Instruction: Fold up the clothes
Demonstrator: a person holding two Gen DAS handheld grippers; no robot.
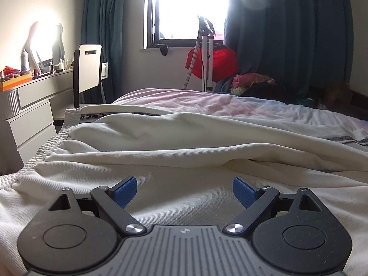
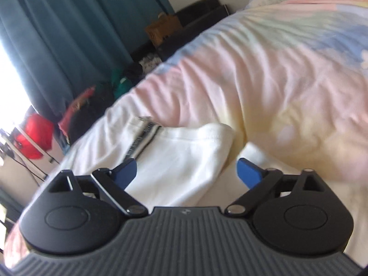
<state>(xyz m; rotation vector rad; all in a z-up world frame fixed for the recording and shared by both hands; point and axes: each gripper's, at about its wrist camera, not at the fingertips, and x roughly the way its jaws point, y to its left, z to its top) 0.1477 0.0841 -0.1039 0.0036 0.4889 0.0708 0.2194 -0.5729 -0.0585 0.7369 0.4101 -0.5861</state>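
Observation:
Cream white trousers [image 1: 174, 142] lie spread across the bed, with the elastic waistband [image 1: 46, 147] at the left and a black lettered side stripe [image 1: 119, 115]. My left gripper [image 1: 185, 191] is open, low over the cloth just behind the waistband, holding nothing. In the right wrist view the white leg end [image 2: 184, 151] with its striped tape [image 2: 145, 135] lies on the pastel bedsheet [image 2: 276, 73]. My right gripper [image 2: 186, 172] is open just above that leg end, empty. This view is blurred.
A white dresser [image 1: 30, 115] with bottles and a chair [image 1: 88, 71] stand left of the bed. A window [image 1: 186, 9], teal curtains [image 1: 287, 30], a steamer stand [image 1: 205, 53] with a red garment [image 1: 218, 62] and piled clothes [image 1: 253, 82] lie beyond it.

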